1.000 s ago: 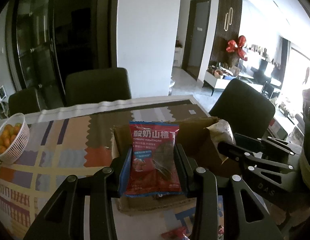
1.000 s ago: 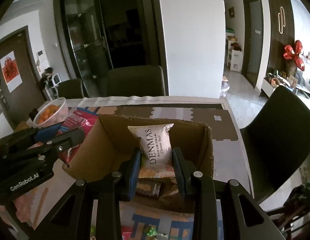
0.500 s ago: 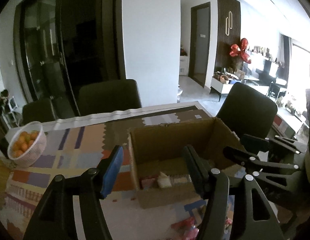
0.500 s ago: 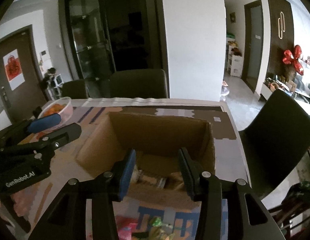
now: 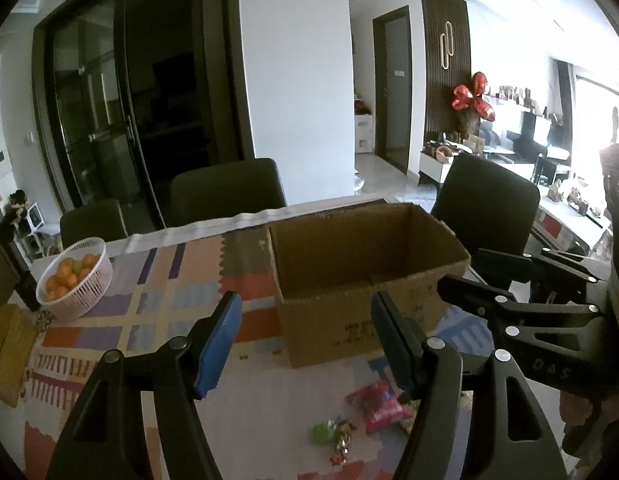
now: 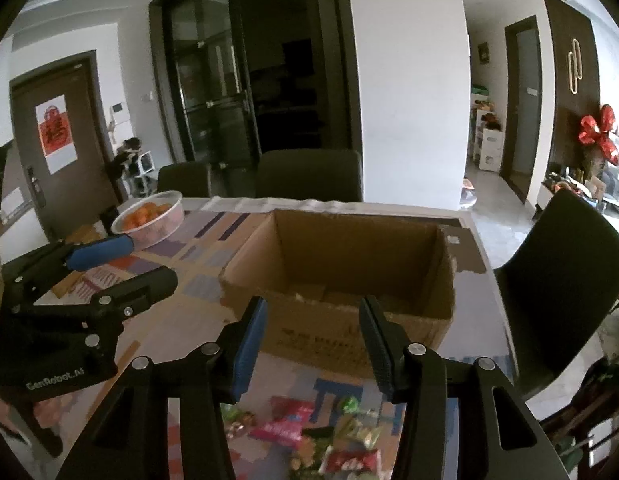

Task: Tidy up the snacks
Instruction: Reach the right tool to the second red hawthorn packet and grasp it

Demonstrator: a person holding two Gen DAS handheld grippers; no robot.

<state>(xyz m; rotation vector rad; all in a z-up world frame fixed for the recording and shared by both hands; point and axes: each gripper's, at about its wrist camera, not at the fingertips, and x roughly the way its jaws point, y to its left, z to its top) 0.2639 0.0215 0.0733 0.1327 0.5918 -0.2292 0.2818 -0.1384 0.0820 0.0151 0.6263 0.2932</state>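
Observation:
An open cardboard box [image 5: 341, 252] [image 6: 349, 256] stands on the patterned tablecloth, its contents mostly hidden behind its front wall. My left gripper [image 5: 305, 320] hovers in front of the box, its jaws opening with nothing between them. My right gripper [image 6: 314, 314] also hangs before the box, jaws opening and empty. Loose snacks lie on the table below the grippers: a pink packet [image 5: 379, 404] [image 6: 285, 426], a green candy [image 5: 323, 432] and several small wrapped sweets [image 6: 353, 436]. Each gripper shows in the other's view, the right gripper [image 5: 481, 276] at the right and the left gripper [image 6: 129, 266] at the left.
A white basket of oranges [image 5: 79, 280] [image 6: 149, 220] sits at the table's far left. A yellow object [image 5: 9, 344] lies at the left edge. Dark chairs [image 5: 229, 192] [image 6: 565, 280] stand behind and to the right of the table.
Both grippers let go of their packets, the red hawthorn one and the white cheese-ball one, over the box. They then drew back toward the near edge with wider jaws.

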